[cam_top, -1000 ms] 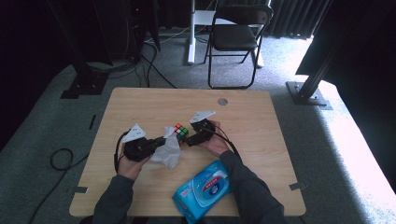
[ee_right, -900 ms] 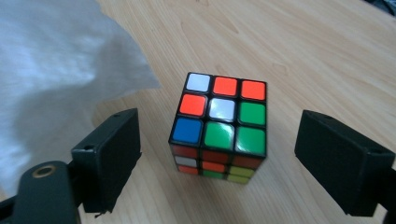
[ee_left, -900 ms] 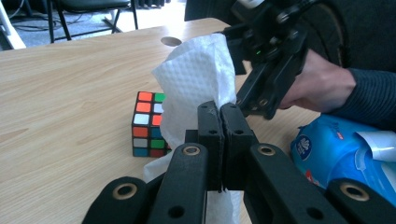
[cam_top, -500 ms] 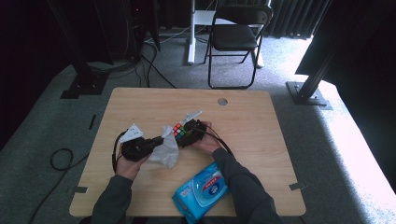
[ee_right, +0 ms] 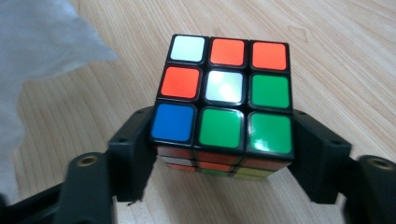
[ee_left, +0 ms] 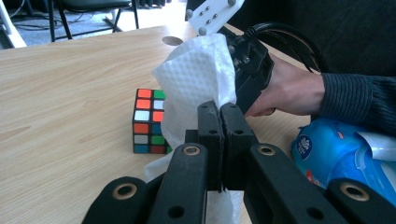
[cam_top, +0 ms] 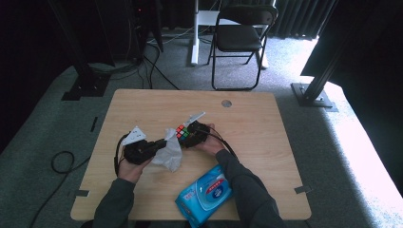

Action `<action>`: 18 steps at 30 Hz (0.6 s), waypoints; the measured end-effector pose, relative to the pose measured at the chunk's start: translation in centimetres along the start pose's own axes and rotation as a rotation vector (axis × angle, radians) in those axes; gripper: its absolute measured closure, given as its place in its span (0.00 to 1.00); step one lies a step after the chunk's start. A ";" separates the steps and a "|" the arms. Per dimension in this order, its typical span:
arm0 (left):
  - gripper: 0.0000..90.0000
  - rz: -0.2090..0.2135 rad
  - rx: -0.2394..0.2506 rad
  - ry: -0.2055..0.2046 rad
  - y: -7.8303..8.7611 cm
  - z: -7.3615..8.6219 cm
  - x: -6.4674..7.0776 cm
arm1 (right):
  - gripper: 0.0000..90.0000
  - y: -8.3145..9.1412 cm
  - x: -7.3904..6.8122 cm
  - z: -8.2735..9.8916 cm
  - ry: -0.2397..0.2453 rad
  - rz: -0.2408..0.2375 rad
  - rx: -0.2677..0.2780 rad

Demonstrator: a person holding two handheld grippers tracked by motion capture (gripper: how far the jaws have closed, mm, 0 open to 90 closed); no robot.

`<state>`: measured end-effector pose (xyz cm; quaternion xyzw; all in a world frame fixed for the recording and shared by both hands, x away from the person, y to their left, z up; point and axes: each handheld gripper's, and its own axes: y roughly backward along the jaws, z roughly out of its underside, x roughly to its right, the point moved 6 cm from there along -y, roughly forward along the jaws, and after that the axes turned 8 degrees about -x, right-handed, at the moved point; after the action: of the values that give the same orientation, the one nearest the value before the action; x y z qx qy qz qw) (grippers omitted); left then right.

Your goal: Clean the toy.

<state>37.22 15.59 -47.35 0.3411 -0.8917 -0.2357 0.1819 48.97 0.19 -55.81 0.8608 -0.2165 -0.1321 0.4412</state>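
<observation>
A scrambled puzzle cube (ee_right: 224,93) stands on the wooden table (cam_top: 266,142) near its middle. My right gripper (ee_right: 222,154) has just been closing, and its jaws now sit against the cube's two sides with the cube between them. In the high view the right gripper (cam_top: 189,136) reaches the cube (cam_top: 181,131) from the right. My left gripper (ee_left: 220,109) is shut on a white crumpled wipe (ee_left: 196,74), held just left of and in front of the cube (ee_left: 147,121). From above, the left gripper (cam_top: 159,145) and the wipe (cam_top: 169,153) lie close to the cube's near left.
A blue pack of wet wipes (cam_top: 204,195) lies near the table's front edge, between the person's forearms. A round cable hole (cam_top: 226,103) sits toward the far edge. A black folding chair (cam_top: 237,38) stands on the floor beyond the table.
My right gripper has moved left and down onto the cube, and its jaws have narrowed around it. The left gripper and the wipe have stayed put.
</observation>
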 end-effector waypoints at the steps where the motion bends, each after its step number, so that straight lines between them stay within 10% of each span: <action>1: 0.99 0.000 0.001 0.001 0.0 0.0 0.0 | 0.36 0.0 0.0 0.0 0.001 0.004 0.000; 18: 0.99 -0.002 -0.001 0.011 -0.1 0.2 -0.3 | 0.38 1.3 -0.2 1.2 0.026 -0.008 0.021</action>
<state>37.37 15.80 -47.57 0.3431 -0.8902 -0.2343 0.1869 47.95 -1.29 -55.43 0.8680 -0.2086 -0.1203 0.4342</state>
